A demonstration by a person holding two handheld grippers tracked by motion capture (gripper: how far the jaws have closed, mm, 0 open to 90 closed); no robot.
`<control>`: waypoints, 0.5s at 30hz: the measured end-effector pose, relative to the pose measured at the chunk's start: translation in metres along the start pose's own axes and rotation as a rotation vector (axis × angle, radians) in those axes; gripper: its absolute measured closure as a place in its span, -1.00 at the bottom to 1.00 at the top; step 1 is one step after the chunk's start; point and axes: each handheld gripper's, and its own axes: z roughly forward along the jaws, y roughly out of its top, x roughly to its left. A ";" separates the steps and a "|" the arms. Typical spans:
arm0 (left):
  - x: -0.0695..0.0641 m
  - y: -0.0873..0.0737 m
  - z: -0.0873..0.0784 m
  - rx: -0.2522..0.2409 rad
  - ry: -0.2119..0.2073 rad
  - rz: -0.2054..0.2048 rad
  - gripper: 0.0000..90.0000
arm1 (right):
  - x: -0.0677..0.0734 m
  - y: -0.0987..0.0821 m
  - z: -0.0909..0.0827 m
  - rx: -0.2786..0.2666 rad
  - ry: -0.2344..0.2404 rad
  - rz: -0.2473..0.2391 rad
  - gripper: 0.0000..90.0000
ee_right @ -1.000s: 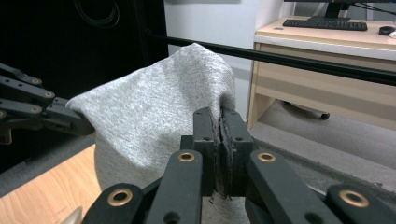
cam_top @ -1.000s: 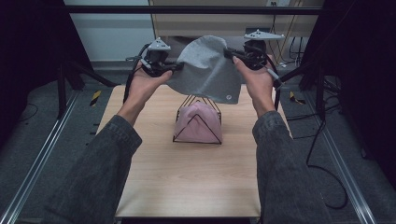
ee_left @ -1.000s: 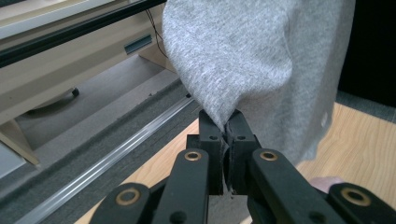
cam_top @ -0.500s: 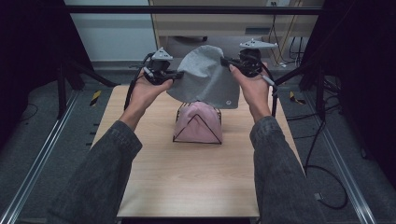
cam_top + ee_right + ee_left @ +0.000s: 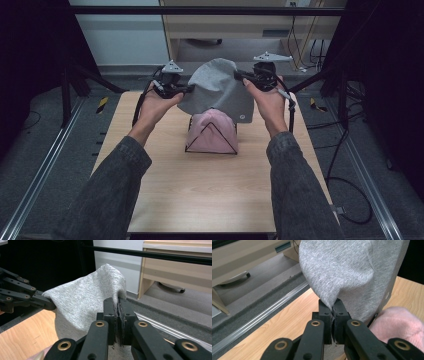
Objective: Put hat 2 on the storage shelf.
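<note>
- Two grippers, each clamped tight on an edge of one grey cloth [image 5: 216,90]: left gripper [image 5: 186,90] pinching the cloth's left edge, right gripper [image 5: 239,76] pinching its right edge.
- Left gripper view: jaws pressed together on a fold of grey fabric [image 5: 347,272], no gap between the pads beyond the cloth itself.
- Right gripper view: same picture, jaws closed on a thin pinch of the grey cloth [image 5: 87,302], with the other gripper [image 5: 47,305] gripping the far edge across the spread fabric.
- Cloth held spread between both hands, hanging as a loose dome above the far half of the table [image 5: 200,200], lower hem drooping toward the pink hat [image 5: 212,131].
- Pink hat seated on a black wire stand [image 5: 211,142] near the table's middle, just below and in front of the grey cloth; hem apparently brushing or just clearing its top, hard to tell which.
- Small round mark on the cloth's lower right corner, too small to read.
- Progress, as a judgement: pick-up and spreading done, cloth raised and lined up over the stand; lowering onto the pink hat, settling and release of both edges not yet done.
</note>
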 end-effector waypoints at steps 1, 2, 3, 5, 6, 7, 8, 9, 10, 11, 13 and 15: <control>0.000 -0.003 0.000 0.000 0.000 -0.004 0.95 | 0.001 -0.001 0.000 0.002 0.002 -0.002 0.92; 0.001 -0.005 -0.001 0.002 -0.003 -0.007 0.95 | 0.001 -0.001 0.000 0.001 0.004 -0.002 0.92; 0.001 -0.007 -0.001 0.007 -0.004 -0.008 0.95 | 0.002 -0.002 0.001 0.004 0.007 -0.002 0.92; 0.001 -0.010 -0.002 0.013 -0.006 -0.010 0.94 | 0.004 -0.004 0.002 0.011 0.008 -0.001 0.92; 0.001 -0.011 -0.002 0.014 -0.006 -0.013 0.95 | 0.004 -0.005 0.003 0.014 0.011 -0.003 0.92; 0.000 -0.013 -0.003 0.010 -0.010 -0.020 0.95 | 0.005 -0.005 0.004 0.017 0.014 -0.003 0.92; 0.000 -0.014 -0.003 0.017 -0.011 -0.014 0.95 | 0.006 -0.006 0.005 0.022 0.013 -0.004 0.92; 0.000 -0.015 -0.003 0.015 -0.011 -0.017 0.95 | 0.007 -0.007 0.006 0.028 0.016 -0.007 0.92; -0.001 -0.016 -0.003 0.015 -0.011 -0.020 0.95 | 0.007 -0.008 0.007 0.029 0.018 -0.008 0.92; -0.001 -0.016 -0.003 0.015 -0.011 -0.020 0.95 | 0.007 -0.008 0.007 0.029 0.018 -0.008 0.92; 0.001 -0.022 -0.005 0.022 -0.012 -0.023 0.95 | 0.008 -0.010 0.007 0.034 0.023 -0.009 0.92; 0.000 -0.025 -0.006 0.024 -0.019 -0.018 0.95 | 0.009 -0.013 0.007 0.037 0.038 -0.012 0.92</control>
